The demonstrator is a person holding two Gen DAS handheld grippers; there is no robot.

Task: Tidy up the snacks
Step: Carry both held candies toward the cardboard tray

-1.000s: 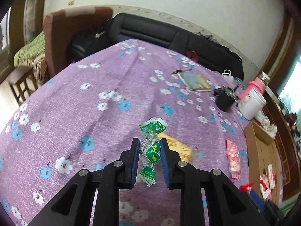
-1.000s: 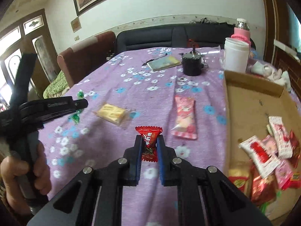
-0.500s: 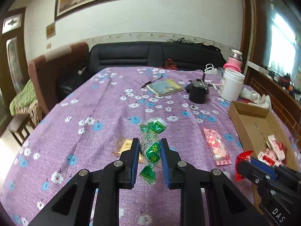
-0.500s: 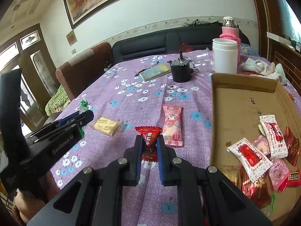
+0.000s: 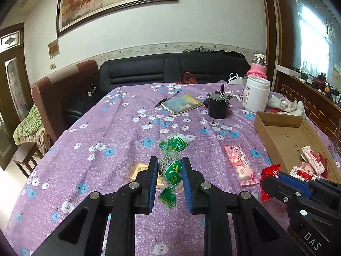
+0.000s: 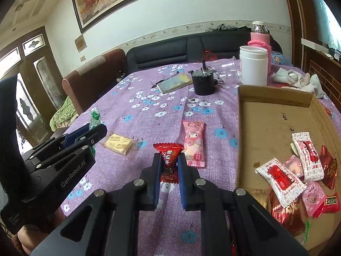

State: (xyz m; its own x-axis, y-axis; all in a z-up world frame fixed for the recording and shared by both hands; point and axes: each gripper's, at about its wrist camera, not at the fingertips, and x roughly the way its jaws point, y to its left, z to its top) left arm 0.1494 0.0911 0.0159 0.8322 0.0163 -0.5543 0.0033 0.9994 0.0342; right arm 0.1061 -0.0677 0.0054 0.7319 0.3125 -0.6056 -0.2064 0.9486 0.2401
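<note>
Left claw [image 5: 169,176] angled down over the tabletop [image 5: 119,128], clamped on a green candy [image 5: 171,170]; candy's long axis runs away from the camera, twisted ends fore and aft, lifted clear of the cloth. Right claw [image 6: 168,166] likewise tilted down, clenched on a red candy [image 6: 168,152], upright between the pads, just left of the cardboard box [image 6: 275,95]. Pink snack packet [image 6: 193,143] lies lengthwise beside the box; yellow packet [image 6: 119,144] farther left. Purple floral cloth; black sofa [image 5: 170,68] behind the box.
</note>
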